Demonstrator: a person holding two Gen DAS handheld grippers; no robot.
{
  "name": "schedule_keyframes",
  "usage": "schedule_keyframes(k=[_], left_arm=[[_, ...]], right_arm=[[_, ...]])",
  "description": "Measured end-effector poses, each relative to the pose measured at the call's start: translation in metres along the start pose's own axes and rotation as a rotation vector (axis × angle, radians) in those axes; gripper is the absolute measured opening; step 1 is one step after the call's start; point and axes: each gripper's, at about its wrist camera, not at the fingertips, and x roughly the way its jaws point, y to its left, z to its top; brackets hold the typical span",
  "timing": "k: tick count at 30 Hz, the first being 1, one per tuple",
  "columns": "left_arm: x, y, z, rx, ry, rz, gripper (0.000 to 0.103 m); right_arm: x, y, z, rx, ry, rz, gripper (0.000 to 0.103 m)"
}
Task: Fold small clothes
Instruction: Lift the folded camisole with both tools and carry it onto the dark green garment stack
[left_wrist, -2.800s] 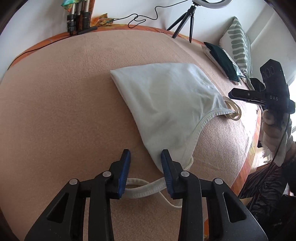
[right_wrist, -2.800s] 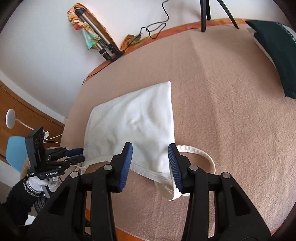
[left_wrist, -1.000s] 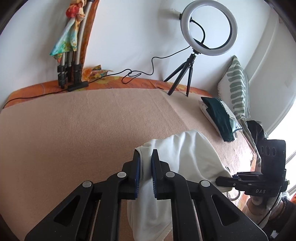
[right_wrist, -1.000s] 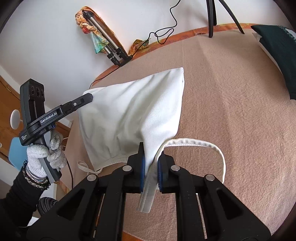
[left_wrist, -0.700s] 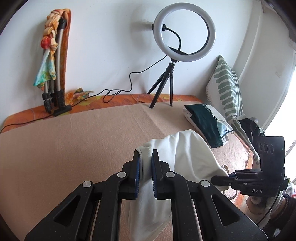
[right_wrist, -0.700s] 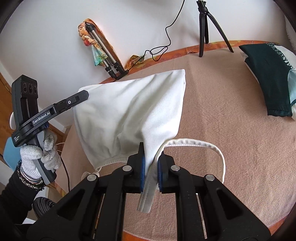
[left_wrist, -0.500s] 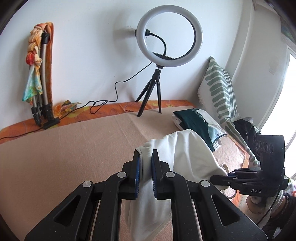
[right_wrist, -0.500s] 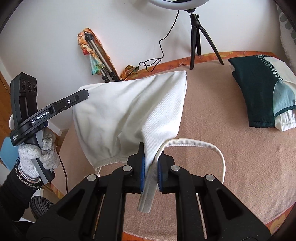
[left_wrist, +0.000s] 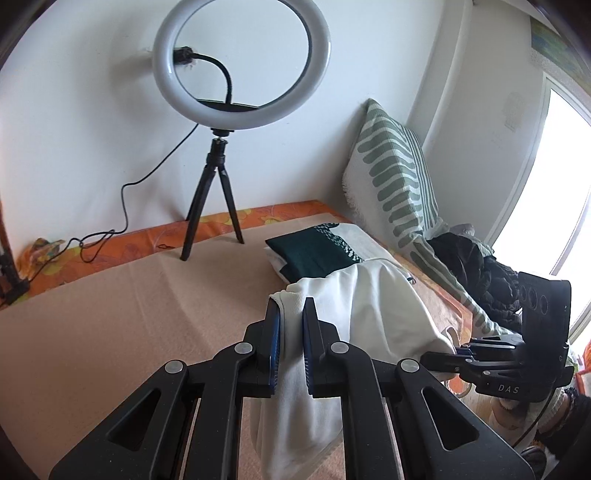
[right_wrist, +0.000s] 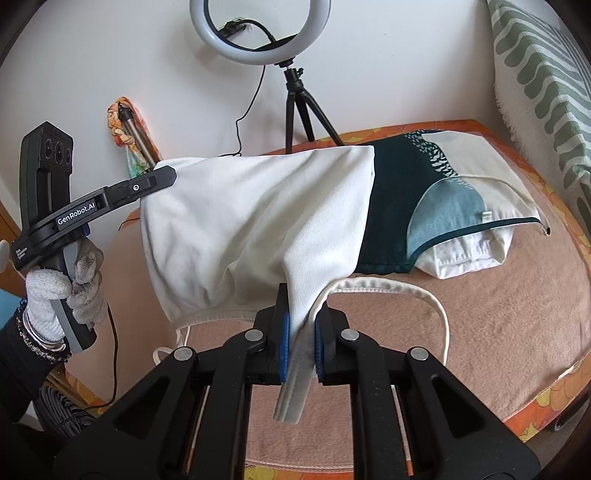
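Observation:
A white folded top (right_wrist: 251, 218) hangs in the air between my two grippers, above the beige blanket (right_wrist: 480, 306). My left gripper (left_wrist: 291, 314) is shut on one end of it; the cloth (left_wrist: 369, 314) drapes down between its fingers. My right gripper (right_wrist: 301, 317) is shut on the other end by the strap hem, and a white strap loop (right_wrist: 424, 299) hangs to the right. In the right wrist view the left gripper (right_wrist: 162, 177) shows at the left, clamping the cloth's corner. In the left wrist view the right gripper (left_wrist: 439, 356) shows at the right.
A stack of folded clothes, dark green on top (right_wrist: 424, 195), lies on the blanket behind the held top. A striped pillow (left_wrist: 395, 177) leans on the wall. A ring light on a tripod (left_wrist: 221, 147) stands at the back. Dark clothes (left_wrist: 476, 273) lie by the window.
Both grippers shut on the white top and lifted it off the blanket. They have carried it toward the folded stack near the pillow, turning to the right.

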Motion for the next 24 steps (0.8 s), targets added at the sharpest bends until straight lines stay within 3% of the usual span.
schedule_keyframes(k=[6, 15, 24], left_arm=[[0.048, -0.032, 0.028, 0.013, -0.005, -0.053, 0.009], [0.121, -0.063, 0.067, 0.054, -0.014, -0.047, 0.009], [0.173, -0.071, 0.084, 0.051, -0.025, 0.008, 0.009]], right_arm=[[-0.019, -0.053, 0.018, -0.010, -0.032, -0.099, 0.011], [-0.017, -0.133, 0.064, -0.032, -0.057, -0.233, 0.011], [0.012, -0.195, 0.100, -0.040, -0.051, -0.261, 0.011]])
